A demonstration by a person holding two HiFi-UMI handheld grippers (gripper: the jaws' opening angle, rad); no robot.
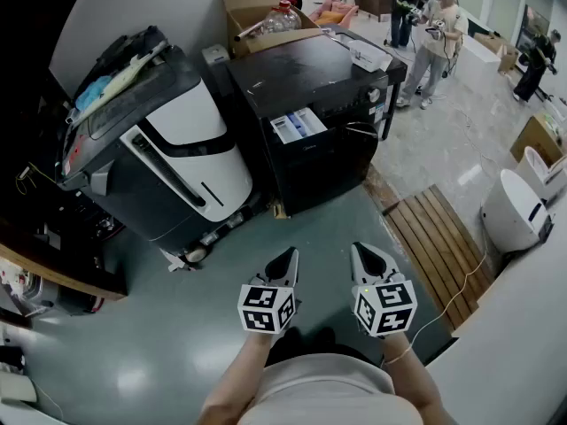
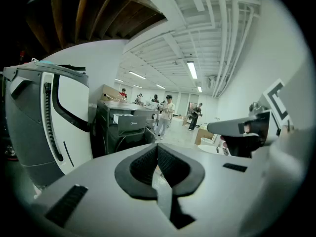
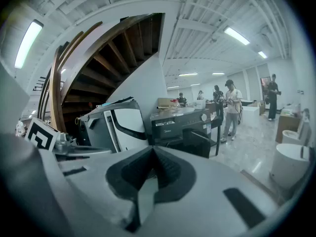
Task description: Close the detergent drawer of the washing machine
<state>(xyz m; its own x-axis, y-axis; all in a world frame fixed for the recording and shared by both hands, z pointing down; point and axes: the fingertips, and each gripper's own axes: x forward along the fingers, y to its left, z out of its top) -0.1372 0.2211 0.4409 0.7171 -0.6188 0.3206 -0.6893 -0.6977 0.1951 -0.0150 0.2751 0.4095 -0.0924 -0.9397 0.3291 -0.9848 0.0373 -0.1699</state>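
Washing machine (image 1: pixel 301 69), black and box-shaped, is seen ahead; its grey-fronted detergent drawer (image 1: pixel 298 126) is pulled out at the front's upper left, white-and-blue inside exposed. Well short of it, the grey left gripper (image 1: pixel 287 257) and right gripper (image 1: pixel 362 253) are held pressed together, empty.

The open detergent drawer (image 2: pixel 131 124) bears a small brand word, seemingly "Midea".

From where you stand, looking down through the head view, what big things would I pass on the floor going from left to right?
A grey-and-white machine → black washing machine, its detergent drawer pulled out at the front → wooden slatted platform → round white appliance.
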